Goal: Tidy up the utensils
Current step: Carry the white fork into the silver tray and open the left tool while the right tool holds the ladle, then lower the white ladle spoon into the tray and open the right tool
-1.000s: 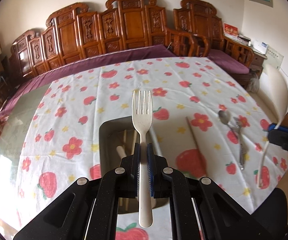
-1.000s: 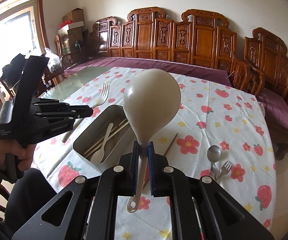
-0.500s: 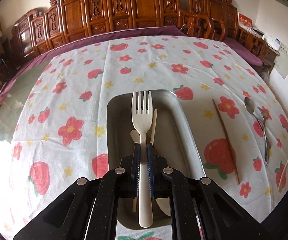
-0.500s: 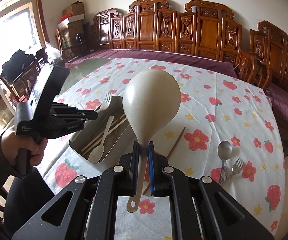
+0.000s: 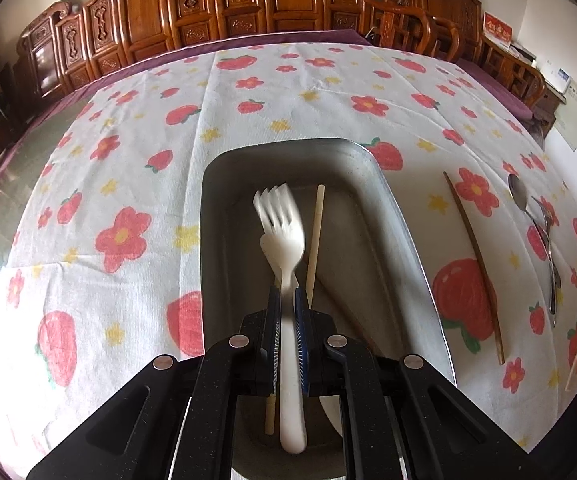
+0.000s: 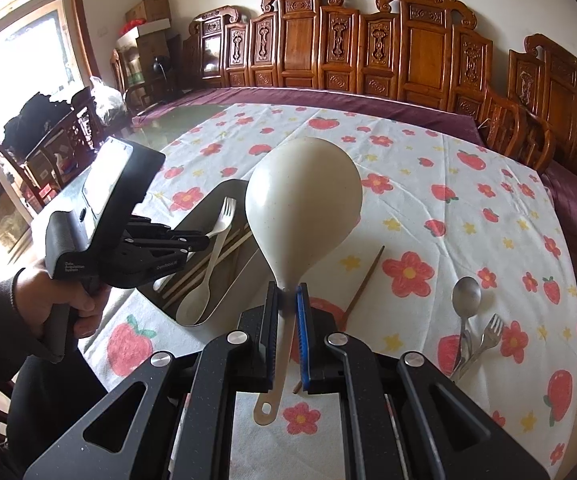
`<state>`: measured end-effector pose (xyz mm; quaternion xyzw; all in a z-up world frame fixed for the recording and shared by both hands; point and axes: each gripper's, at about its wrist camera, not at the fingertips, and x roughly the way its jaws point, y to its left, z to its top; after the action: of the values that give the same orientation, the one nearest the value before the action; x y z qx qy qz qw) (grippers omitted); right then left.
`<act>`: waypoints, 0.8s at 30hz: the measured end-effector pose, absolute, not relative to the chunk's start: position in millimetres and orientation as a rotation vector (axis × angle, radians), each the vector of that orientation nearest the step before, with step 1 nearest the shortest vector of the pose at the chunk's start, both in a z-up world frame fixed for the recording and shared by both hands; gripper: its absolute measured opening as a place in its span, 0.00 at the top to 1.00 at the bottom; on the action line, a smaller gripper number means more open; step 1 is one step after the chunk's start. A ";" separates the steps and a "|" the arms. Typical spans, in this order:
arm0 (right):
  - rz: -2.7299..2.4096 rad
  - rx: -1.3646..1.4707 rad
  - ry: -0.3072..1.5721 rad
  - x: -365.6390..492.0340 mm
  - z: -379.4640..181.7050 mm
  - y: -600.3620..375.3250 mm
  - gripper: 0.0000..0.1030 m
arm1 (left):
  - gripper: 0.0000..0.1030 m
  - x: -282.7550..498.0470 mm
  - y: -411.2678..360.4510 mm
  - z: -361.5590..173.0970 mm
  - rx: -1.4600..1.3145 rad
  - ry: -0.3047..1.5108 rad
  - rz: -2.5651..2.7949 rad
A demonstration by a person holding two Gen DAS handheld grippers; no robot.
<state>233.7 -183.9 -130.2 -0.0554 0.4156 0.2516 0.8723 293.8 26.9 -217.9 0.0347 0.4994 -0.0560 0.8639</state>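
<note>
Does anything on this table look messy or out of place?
Yes, a few utensils lie loose on the cloth outside the metal tray: a dark chopstick alone, and a metal spoon and small fork crossed over each other. Nothing looks spilled or broken.

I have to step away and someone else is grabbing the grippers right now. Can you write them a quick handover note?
Left gripper: shut on the cream fork, low over the metal tray; release it there.
Right gripper: shut on the big cream ladle, held above the tablecloth.
In the tray: a cream spoon and pale chopsticks.
Left outside: dark chopstick, metal spoon, metal fork.
</note>
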 end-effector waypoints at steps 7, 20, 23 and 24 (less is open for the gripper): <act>0.539 -0.120 0.873 240.9 -132.5 -167.6 0.90 | 0.80 279.3 40.2 -195.0 0.066 0.991 -0.127; 0.587 -0.124 0.868 263.6 -132.1 -106.1 0.90 | 0.79 254.3 86.5 -158.2 0.054 0.920 -0.115; 0.589 -0.129 0.869 272.6 -133.7 -92.2 0.90 | 0.79 250.0 95.1 -153.5 0.047 0.910 -0.109; 0.590 -0.129 0.870 275.6 -134.2 -88.0 0.90 | 0.79 248.6 98.1 -152.0 0.043 0.906 -0.108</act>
<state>275.6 -88.0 -134.2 -0.0616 0.4149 0.2816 0.8630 248.6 98.1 -152.0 0.0210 0.4376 -0.0520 0.8974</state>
